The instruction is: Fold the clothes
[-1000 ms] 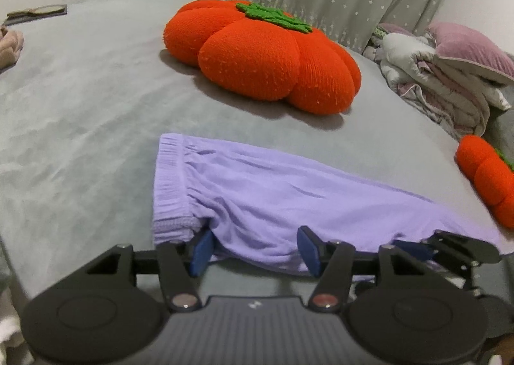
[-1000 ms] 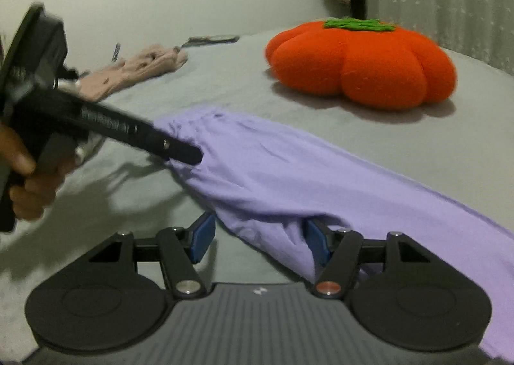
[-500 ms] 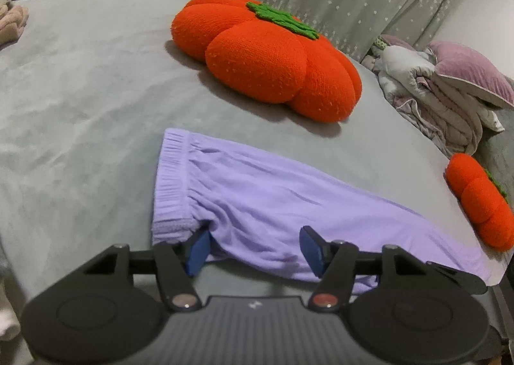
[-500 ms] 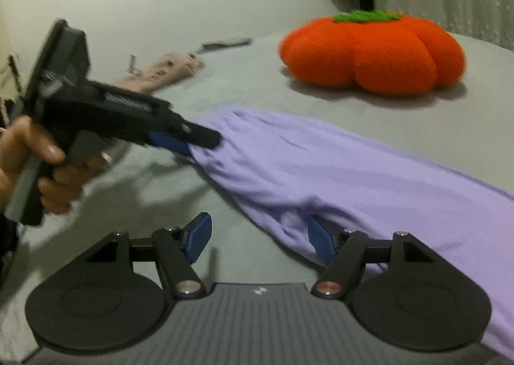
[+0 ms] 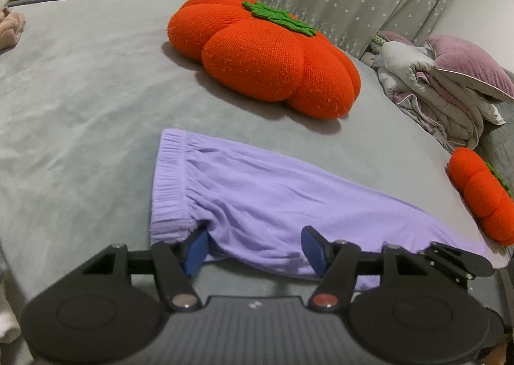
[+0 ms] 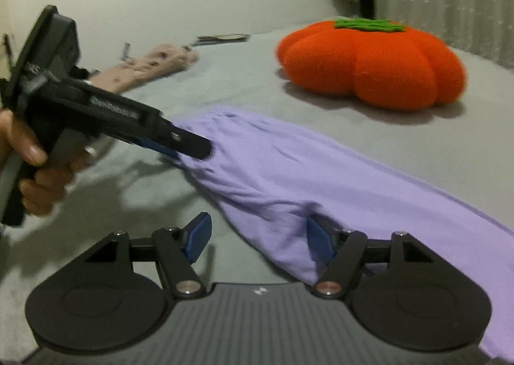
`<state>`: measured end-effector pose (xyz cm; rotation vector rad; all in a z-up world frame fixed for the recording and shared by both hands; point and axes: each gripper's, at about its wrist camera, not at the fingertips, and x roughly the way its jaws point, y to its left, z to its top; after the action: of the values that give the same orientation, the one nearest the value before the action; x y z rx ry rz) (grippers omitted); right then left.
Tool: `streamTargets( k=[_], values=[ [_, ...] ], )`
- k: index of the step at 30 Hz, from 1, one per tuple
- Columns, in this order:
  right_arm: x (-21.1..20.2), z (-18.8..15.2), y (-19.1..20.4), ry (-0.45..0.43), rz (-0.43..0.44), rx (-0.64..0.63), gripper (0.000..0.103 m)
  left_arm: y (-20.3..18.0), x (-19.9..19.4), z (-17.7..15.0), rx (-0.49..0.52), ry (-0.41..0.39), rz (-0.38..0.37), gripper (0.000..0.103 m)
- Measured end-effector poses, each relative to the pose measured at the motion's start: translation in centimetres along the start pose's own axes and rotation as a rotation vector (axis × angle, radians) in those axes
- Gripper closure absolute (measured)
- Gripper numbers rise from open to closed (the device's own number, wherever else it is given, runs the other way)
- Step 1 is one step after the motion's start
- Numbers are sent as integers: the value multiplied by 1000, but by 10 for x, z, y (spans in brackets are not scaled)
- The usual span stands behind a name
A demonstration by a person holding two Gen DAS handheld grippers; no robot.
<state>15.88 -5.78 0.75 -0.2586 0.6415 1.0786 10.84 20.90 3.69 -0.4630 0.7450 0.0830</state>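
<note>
Two grippers at the trousers' (image 5: 273, 198) near edge.
Left gripper (image 5: 253, 246) and right gripper (image 6: 257, 236) both gape, straddling cloth unpinched, likely placed to lift a fold.

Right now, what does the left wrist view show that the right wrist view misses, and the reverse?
Only the left wrist view shows the small orange pumpkin cushion, the heap of bedding with a mauve pillow, and the left gripper from behind, open.

Only the right wrist view shows the person's hand holding the left gripper from the side, and the right gripper, open.

Both show the lilac trousers on the grey bed, the large pumpkin cushion and the pink garment.
</note>
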Motion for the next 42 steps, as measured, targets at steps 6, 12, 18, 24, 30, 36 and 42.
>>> streamTargets(
  k=[6,12,18,24,30,36,42],
  values=[
    [-28,-25,-22,52,-114,25,33,-3,1,-1,21,3,12,37],
    [-27,-24,-25,68,-94,7,33,-6,2,-2,36,3,21,36],
    [0,-7,-24,36,34,-5,30,-4,3,-2,30,2,12,35],
    [-5,-10,-49,-42,224,204,38,-3,2,-2,22,1,3,35],
    [-9,-21,-56,-45,276,277,79,-3,1,-2,23,1,4,35],
    [-25,-28,-56,-85,290,284,91,0,1,-1,7,0,-9,35],
    [-48,-37,-40,-121,266,272,95,2,-3,1,-13,0,-17,35]
  ],
)
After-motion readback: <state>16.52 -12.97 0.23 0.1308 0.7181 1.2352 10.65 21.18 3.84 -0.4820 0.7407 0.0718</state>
